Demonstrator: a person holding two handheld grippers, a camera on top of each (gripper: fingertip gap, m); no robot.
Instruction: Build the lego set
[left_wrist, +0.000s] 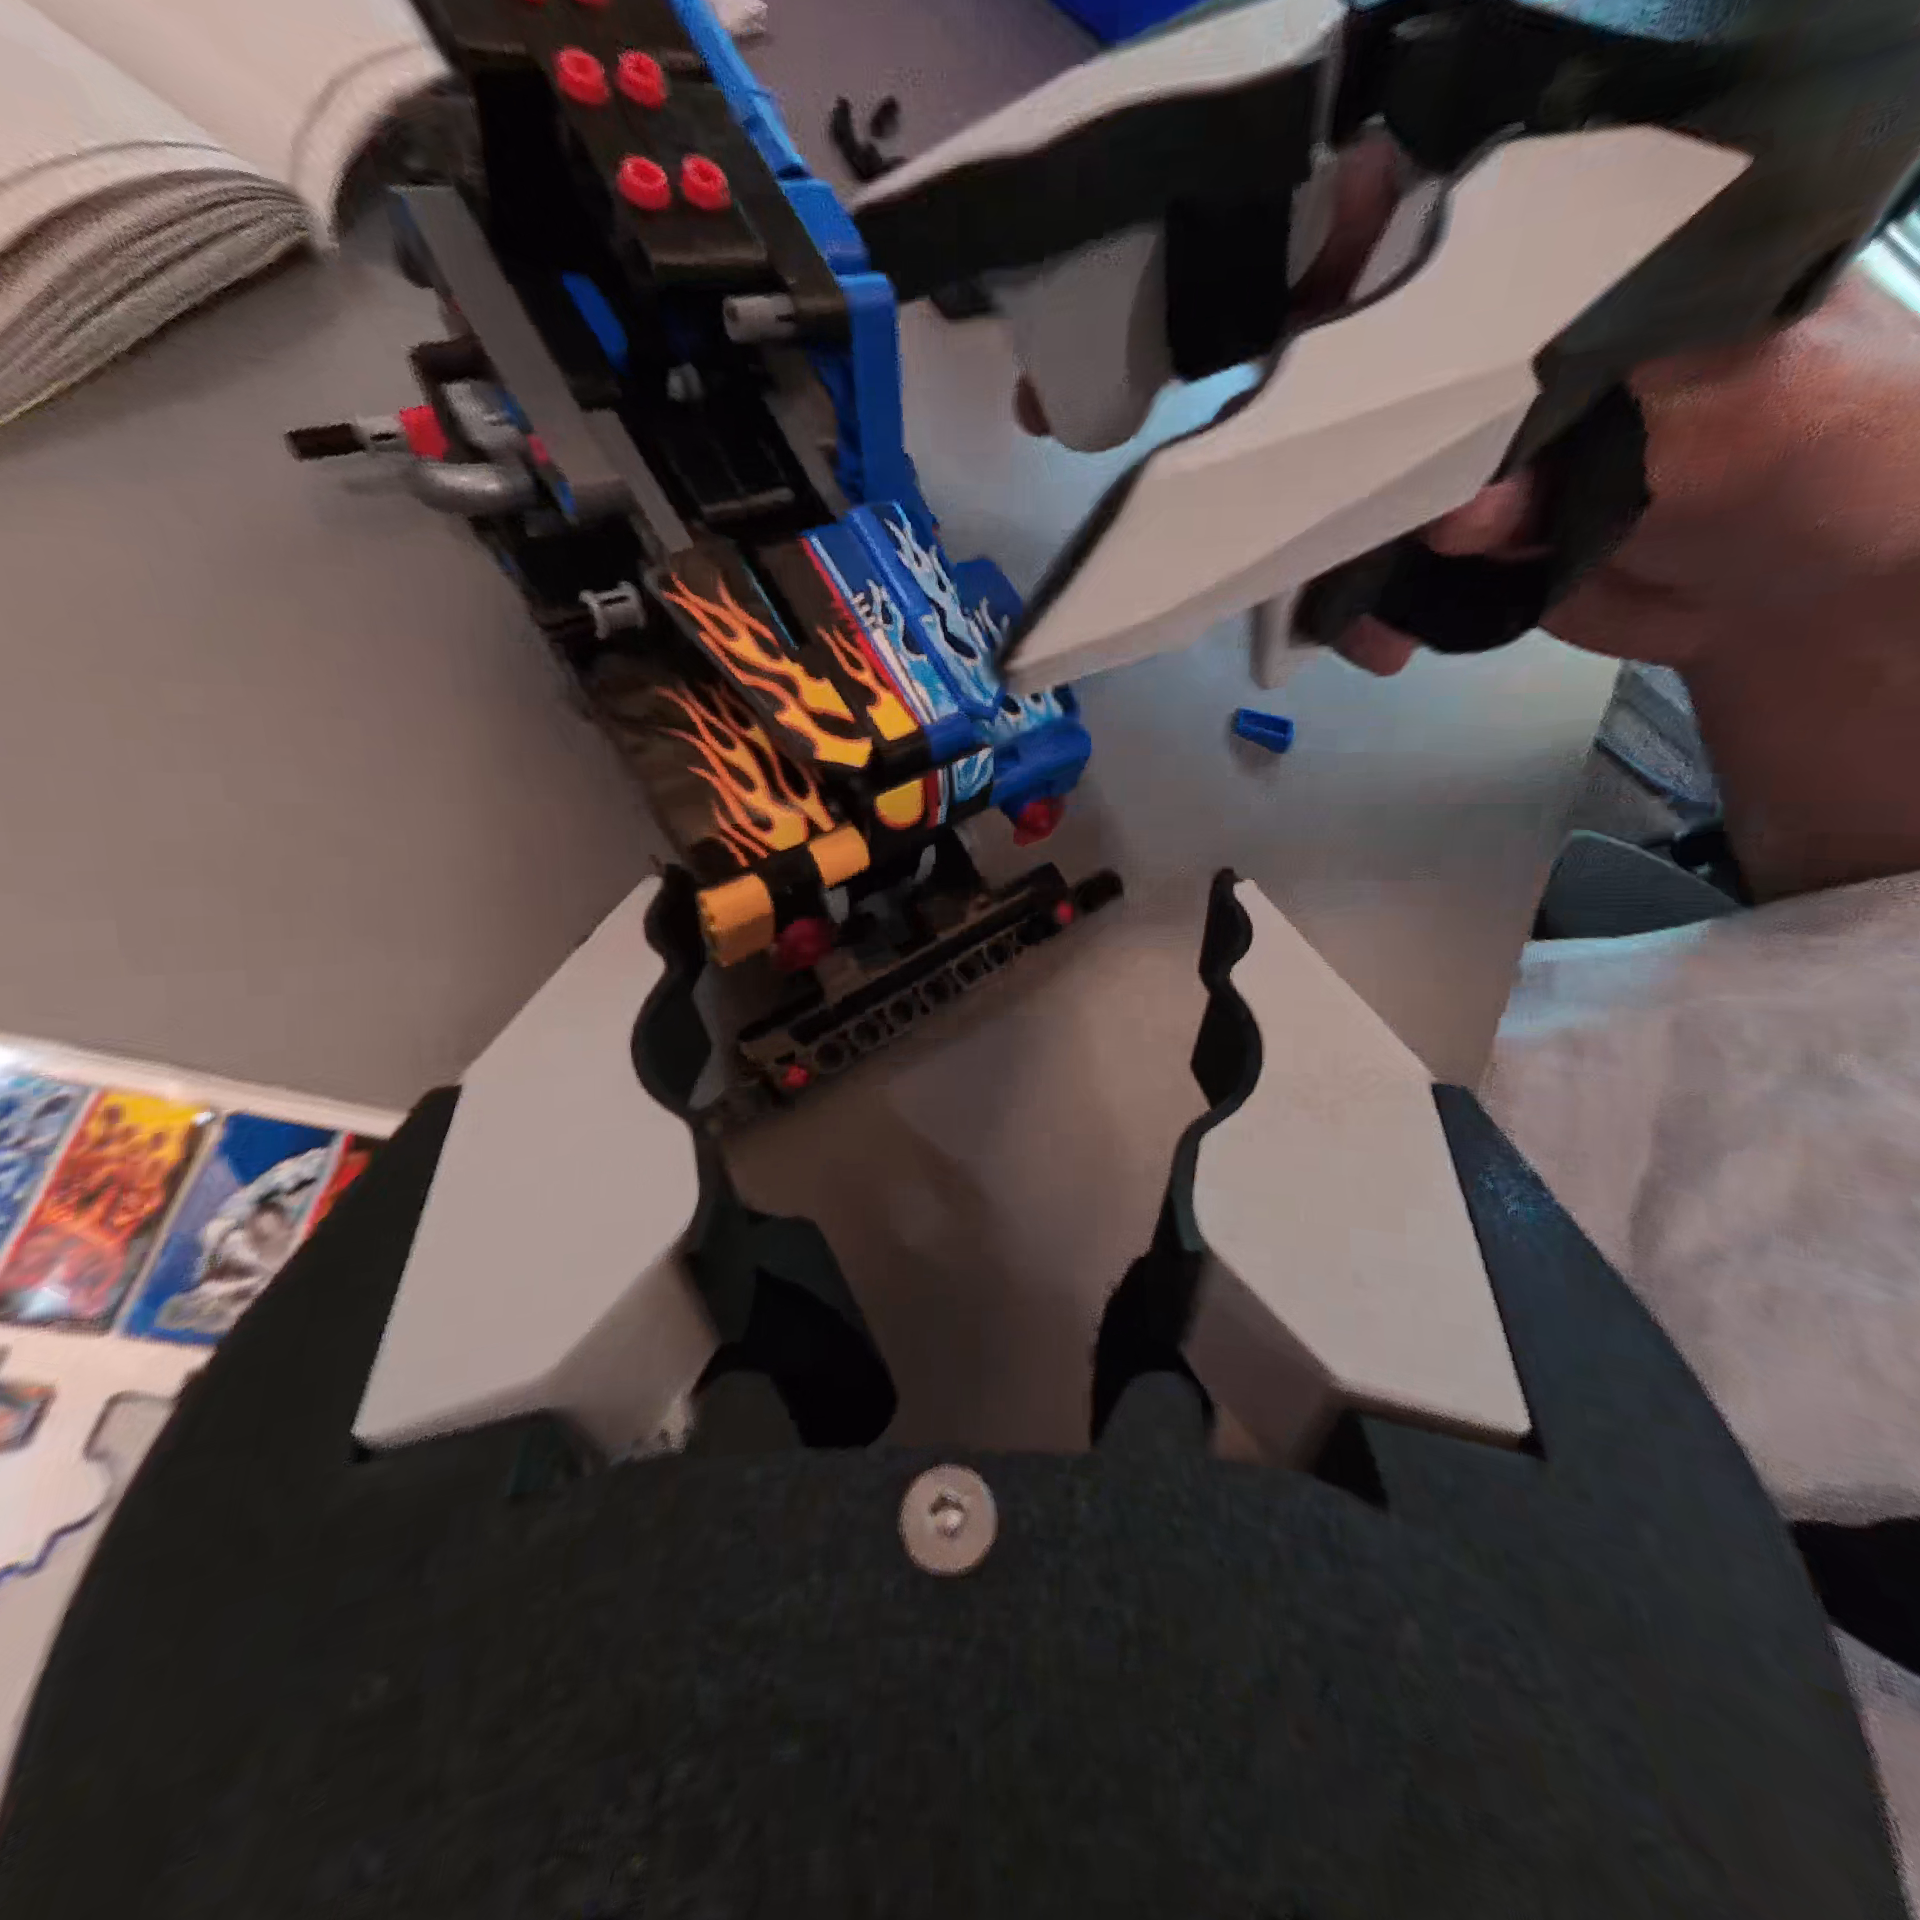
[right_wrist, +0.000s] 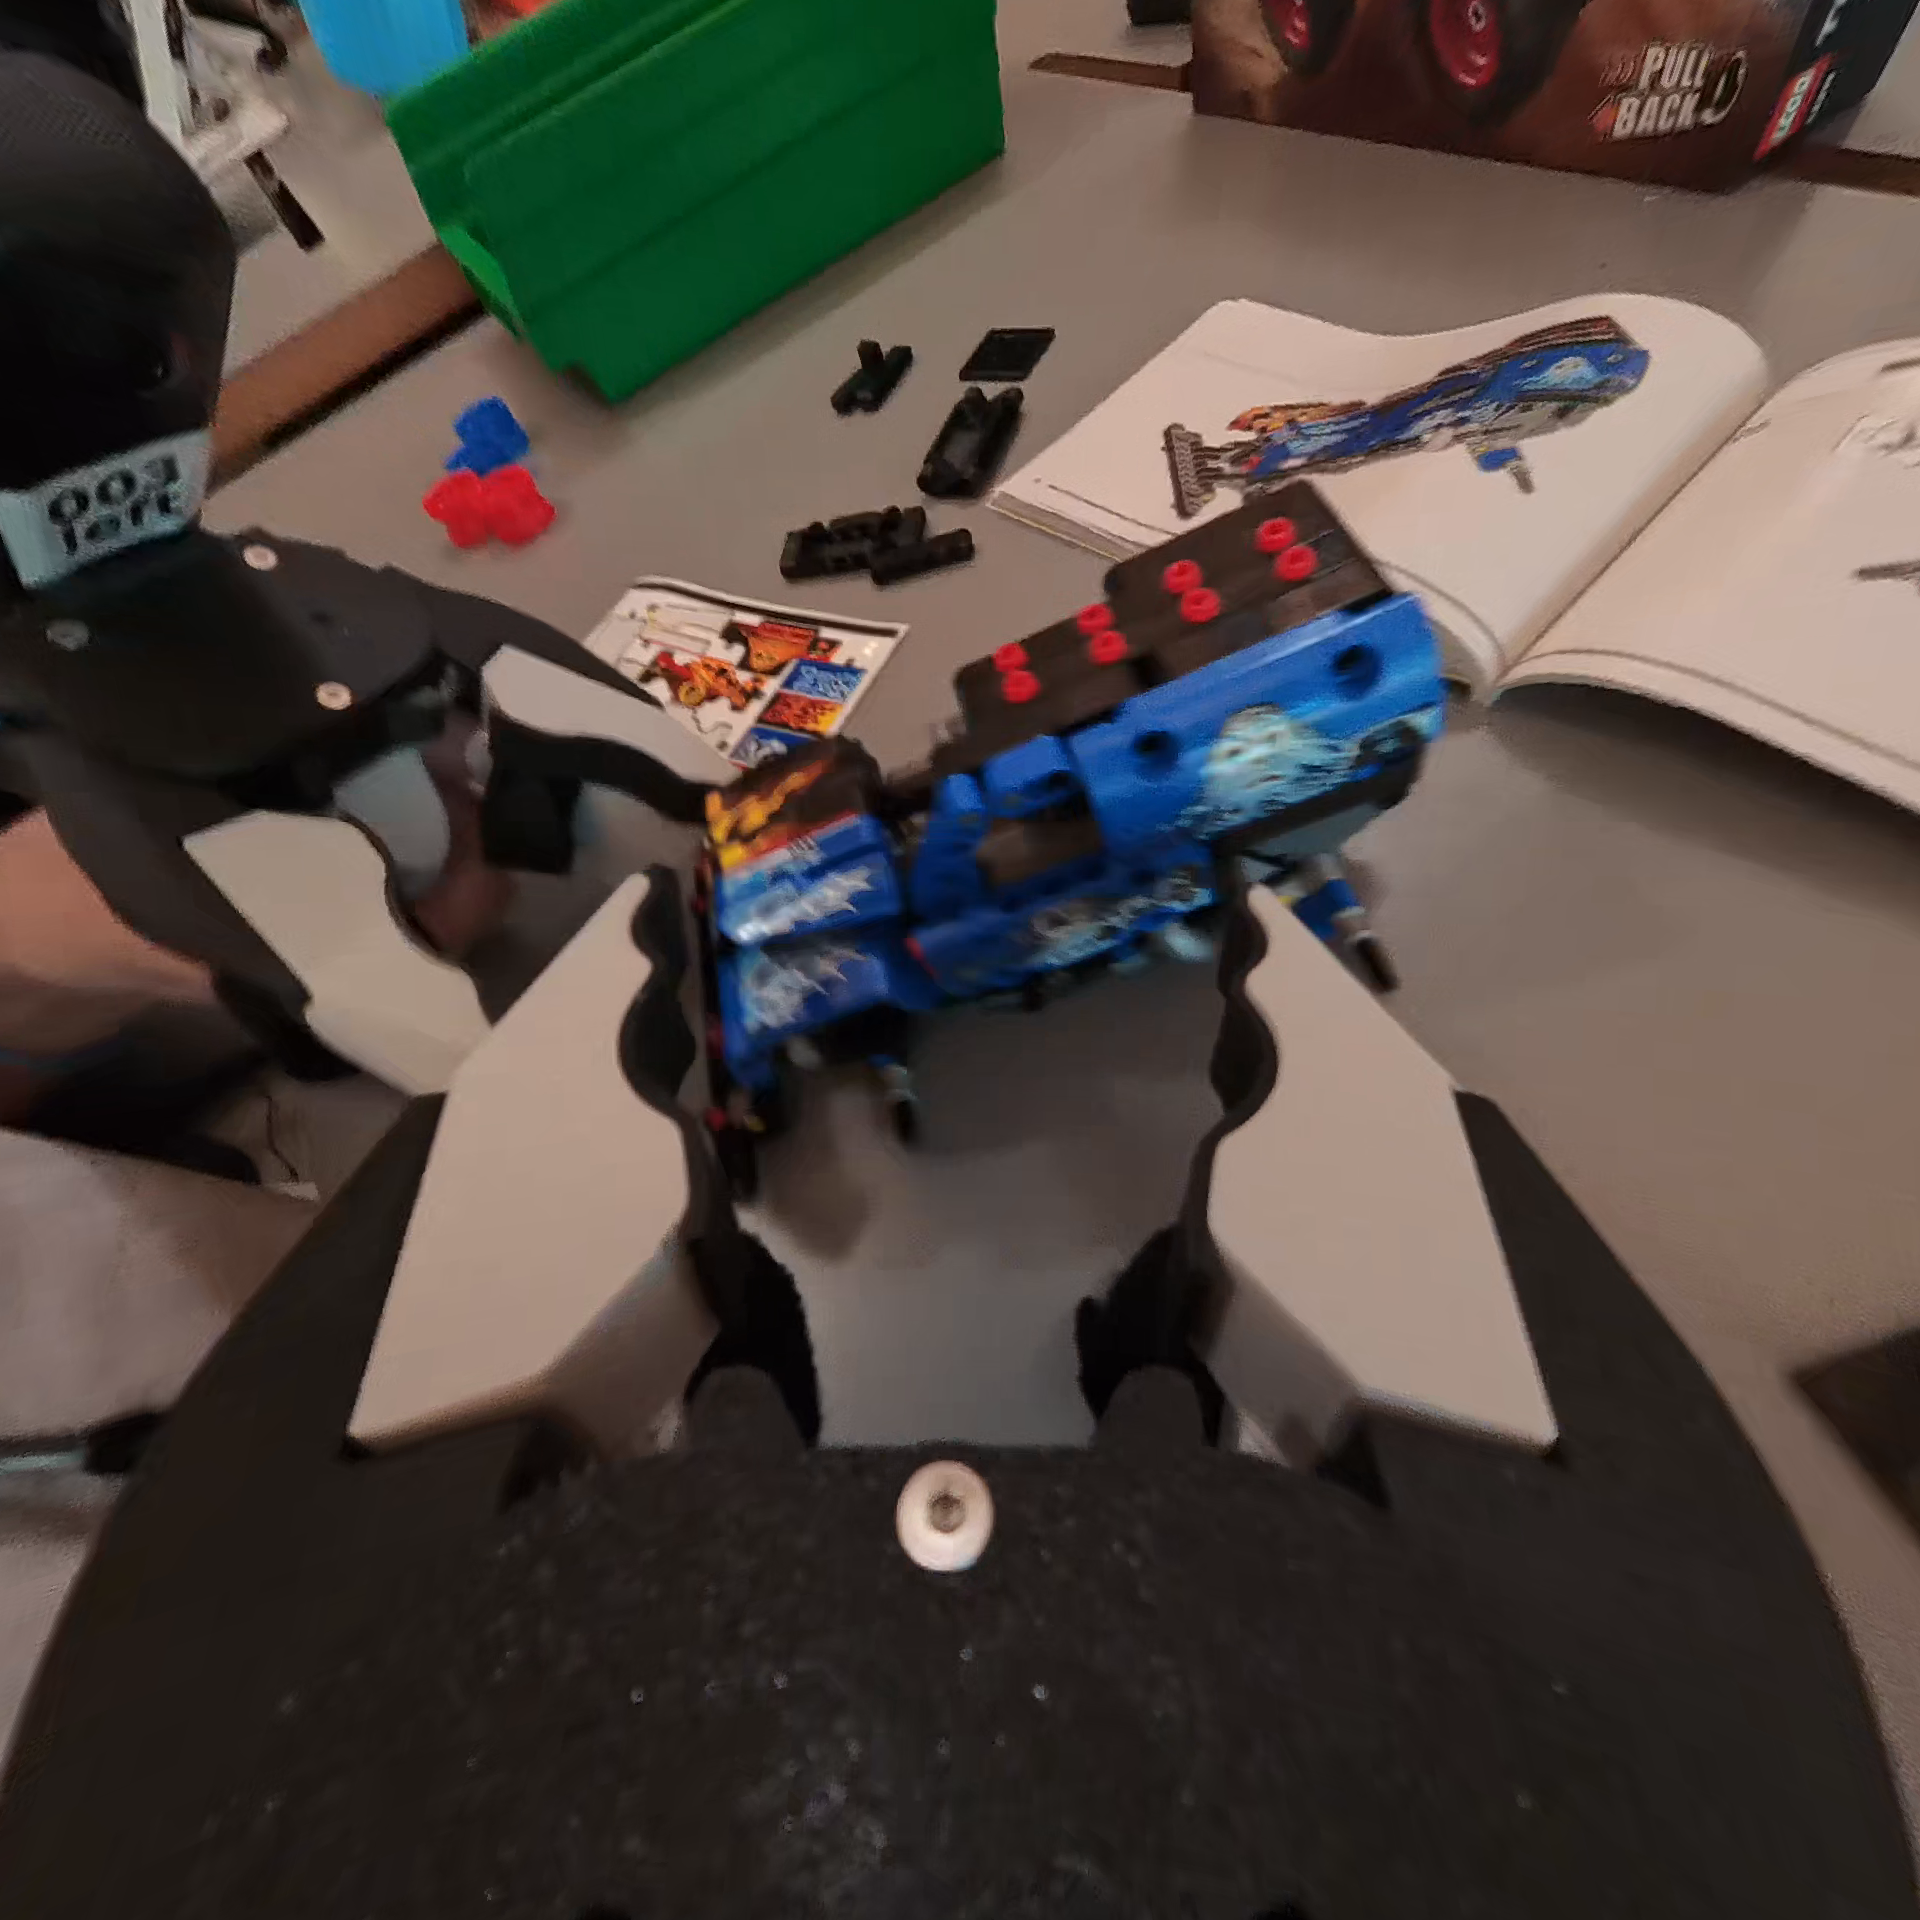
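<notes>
Both sets of tongs stand wide open around a half-built toy truck (right_wrist: 1081, 821) near the middle of a grey table (right_wrist: 1558, 1091), neither one clamping anything. Nearest, the right gripper (right_wrist: 940, 935) frames the blue side of the truck, its jaws well apart on either side of the cab end, apparently lined up to take hold. The left gripper (left_wrist: 935, 914) comes in from the opposite side, its jaws spread before the black holed bar at the flame-decorated nose; whether its fingertip touches that nose is unclear through the blur. The model sits tilted, nose down, probably propped so that both sides can be reached. Just beyond it lies a sticker sheet (right_wrist: 748, 665), then loose black pieces (right_wrist: 878, 545) and a small heap of red and blue pieces (right_wrist: 488, 478), kept within reach for later steps. An open instruction booklet (right_wrist: 1455, 468) lies toward the table's right side, a green bin (right_wrist: 707, 177) and the set's box (right_wrist: 1538, 83) along the far edge.
</notes>
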